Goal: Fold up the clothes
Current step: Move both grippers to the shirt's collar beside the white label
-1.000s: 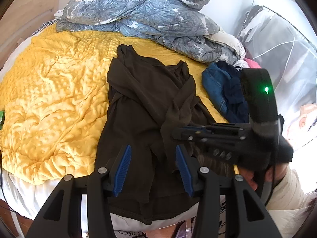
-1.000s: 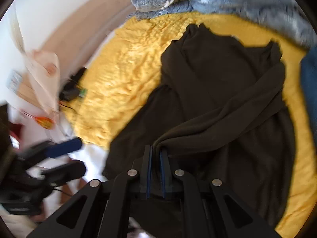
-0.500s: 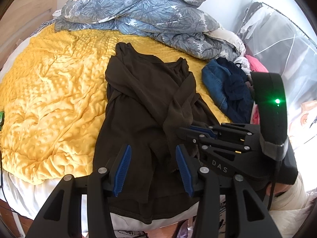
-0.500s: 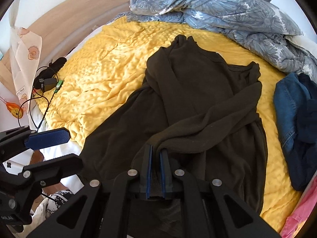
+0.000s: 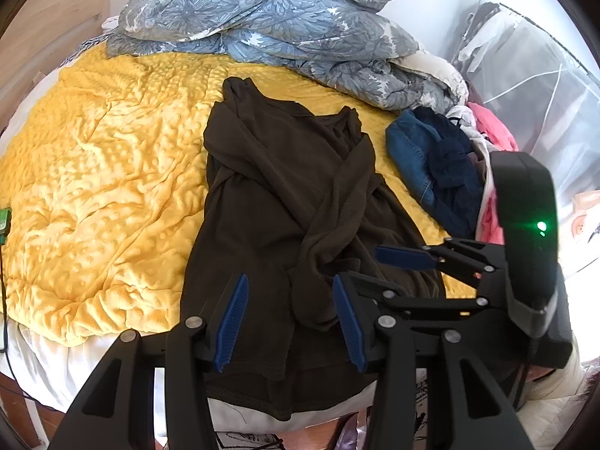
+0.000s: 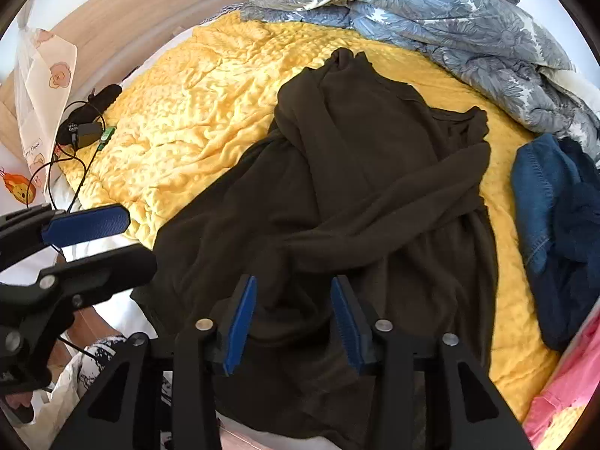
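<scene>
A dark brown long-sleeved top [image 5: 285,187] [image 6: 375,172] lies lengthwise on the yellow blanket [image 5: 97,187] [image 6: 195,112]. Both sleeves are folded across its body, and its hem hangs over the near bed edge. My left gripper [image 5: 290,318] hovers open above the lower part of the top, with nothing between its blue pads. In the right wrist view the left gripper [image 6: 108,247] shows at the left edge. My right gripper [image 6: 292,322] is open too, just above the sleeve end, and it appears from the side as the right gripper [image 5: 382,268] in the left wrist view.
A blue-grey floral duvet [image 5: 285,26] [image 6: 431,11] is heaped at the far side. A pile of denim and navy clothes [image 5: 431,165] [image 6: 551,210] and pink fabric [image 5: 491,127] lie to the right. A charger and cables [image 6: 82,131] sit at the left edge by the wooden headboard [image 6: 142,3].
My right gripper was shut on the brown sleeve; it has opened and let the sleeve drop across the top's body. The left gripper stayed open and barely moved.
</scene>
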Motion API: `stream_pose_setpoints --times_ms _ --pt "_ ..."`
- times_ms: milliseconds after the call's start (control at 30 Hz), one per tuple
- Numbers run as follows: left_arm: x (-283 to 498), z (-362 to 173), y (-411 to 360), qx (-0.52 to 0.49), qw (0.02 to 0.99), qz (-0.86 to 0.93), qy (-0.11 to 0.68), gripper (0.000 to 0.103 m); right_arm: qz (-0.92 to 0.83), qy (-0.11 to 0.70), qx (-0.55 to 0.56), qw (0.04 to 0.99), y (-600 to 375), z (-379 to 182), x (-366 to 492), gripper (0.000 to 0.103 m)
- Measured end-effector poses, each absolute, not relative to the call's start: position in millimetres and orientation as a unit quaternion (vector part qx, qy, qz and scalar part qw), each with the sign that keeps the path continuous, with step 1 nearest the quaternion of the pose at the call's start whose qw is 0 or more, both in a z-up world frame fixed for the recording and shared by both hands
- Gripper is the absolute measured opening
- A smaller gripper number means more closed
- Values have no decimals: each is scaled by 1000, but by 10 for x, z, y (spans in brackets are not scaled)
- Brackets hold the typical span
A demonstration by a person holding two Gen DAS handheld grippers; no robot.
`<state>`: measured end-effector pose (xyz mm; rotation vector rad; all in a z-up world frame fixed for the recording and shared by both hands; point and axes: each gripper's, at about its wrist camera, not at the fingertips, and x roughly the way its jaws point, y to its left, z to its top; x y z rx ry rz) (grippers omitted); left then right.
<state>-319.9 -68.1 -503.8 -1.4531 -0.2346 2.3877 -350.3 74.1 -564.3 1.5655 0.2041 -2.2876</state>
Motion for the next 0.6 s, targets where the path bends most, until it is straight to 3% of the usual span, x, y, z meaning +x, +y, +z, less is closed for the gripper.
stream_pose_setpoints --times_ms 300,500,600 --pt "-3233 -4818 -727 -494 189 843 -96 51 -826 113 529 159 870 -5374 -3326 50" --pt "-3448 -4583 -849 -476 197 849 -117 51 -837 86 516 161 1190 -5106 -3317 50" --pt "-3731 -4511 -890 -470 196 852 -124 57 -845 68 506 159 1436 -4980 -3389 51"
